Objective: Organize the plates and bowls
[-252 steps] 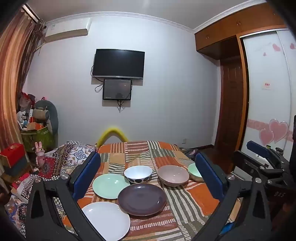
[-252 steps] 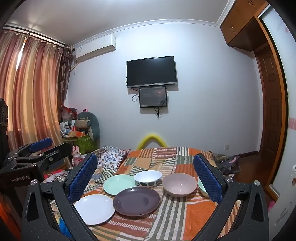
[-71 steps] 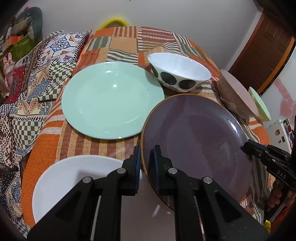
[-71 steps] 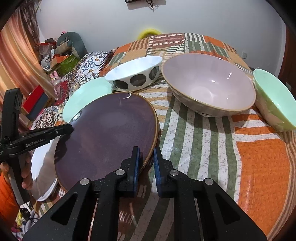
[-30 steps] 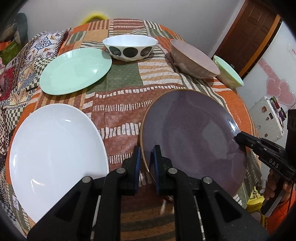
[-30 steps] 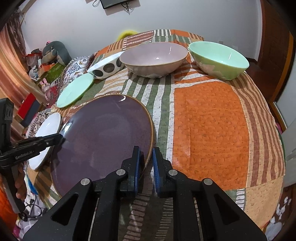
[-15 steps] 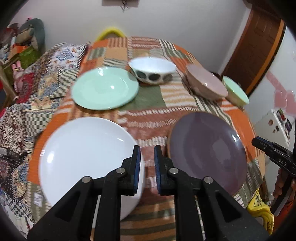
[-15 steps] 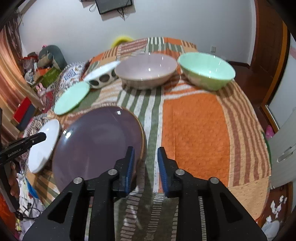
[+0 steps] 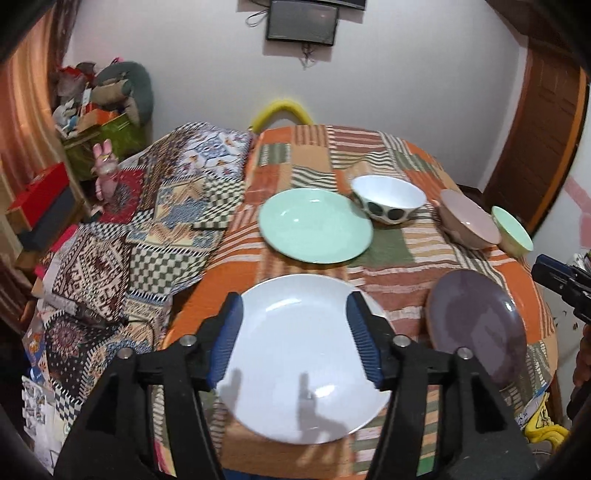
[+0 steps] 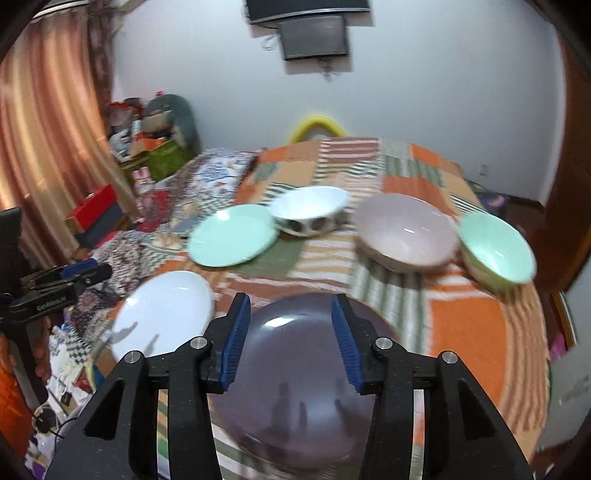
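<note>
The left gripper (image 9: 295,332) hangs above the white plate (image 9: 306,373), its jaws spread and opening with nothing pinched between them; its black frame hides that plate's near-left and near-right edges. The right gripper (image 10: 291,339) hovers over the purple plate (image 10: 295,387), jaws likewise parted and opening, empty; the plate's near rim is covered by the frame and smeared by motion blur. Both plates lie flat on the patchwork-covered table (image 9: 369,155), the purple one near the front right edge. Further back sit the green plate (image 9: 314,230), the spotted white bowl (image 9: 388,199), the pink bowl (image 9: 467,223) and the green bowl (image 9: 511,230); in the left wrist view the 2 rightmost bowls show mostly side-on, and whether they touch cannot be told. The right wrist view is blurred throughout, so the cloth pattern and bowl rims are soft. The wall screen (image 9: 303,20) is cut off at the top.
</note>
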The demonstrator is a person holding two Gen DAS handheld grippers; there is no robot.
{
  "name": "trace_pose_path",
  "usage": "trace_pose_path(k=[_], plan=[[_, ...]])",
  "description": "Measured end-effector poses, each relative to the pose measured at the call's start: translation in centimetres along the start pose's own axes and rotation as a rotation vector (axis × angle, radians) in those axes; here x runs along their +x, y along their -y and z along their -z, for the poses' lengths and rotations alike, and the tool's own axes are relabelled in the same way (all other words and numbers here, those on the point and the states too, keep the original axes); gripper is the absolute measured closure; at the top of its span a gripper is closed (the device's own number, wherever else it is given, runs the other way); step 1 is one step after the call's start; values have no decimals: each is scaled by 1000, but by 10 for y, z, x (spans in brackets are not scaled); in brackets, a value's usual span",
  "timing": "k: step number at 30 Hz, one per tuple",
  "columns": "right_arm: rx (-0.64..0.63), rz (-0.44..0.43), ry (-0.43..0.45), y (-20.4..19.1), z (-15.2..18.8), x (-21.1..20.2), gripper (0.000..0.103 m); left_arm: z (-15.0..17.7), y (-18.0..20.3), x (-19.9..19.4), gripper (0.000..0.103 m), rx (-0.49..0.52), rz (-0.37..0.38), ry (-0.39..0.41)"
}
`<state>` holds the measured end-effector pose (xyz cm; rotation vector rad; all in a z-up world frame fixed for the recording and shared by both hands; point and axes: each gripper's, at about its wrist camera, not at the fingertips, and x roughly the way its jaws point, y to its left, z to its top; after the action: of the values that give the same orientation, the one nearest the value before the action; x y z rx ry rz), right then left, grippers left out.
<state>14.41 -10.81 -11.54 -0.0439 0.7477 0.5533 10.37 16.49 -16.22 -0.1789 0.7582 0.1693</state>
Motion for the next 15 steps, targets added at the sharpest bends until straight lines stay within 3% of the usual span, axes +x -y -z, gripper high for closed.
trace_pose_path(k=[3, 15], plan=[[-33, -34, 2, -23, -4, 15, 49, 5, -21, 4, 43, -23, -18, -13], [-70, -121, -138, -73, 5, 88, 49, 33, -70, 46, 42, -103, -41, -124]])
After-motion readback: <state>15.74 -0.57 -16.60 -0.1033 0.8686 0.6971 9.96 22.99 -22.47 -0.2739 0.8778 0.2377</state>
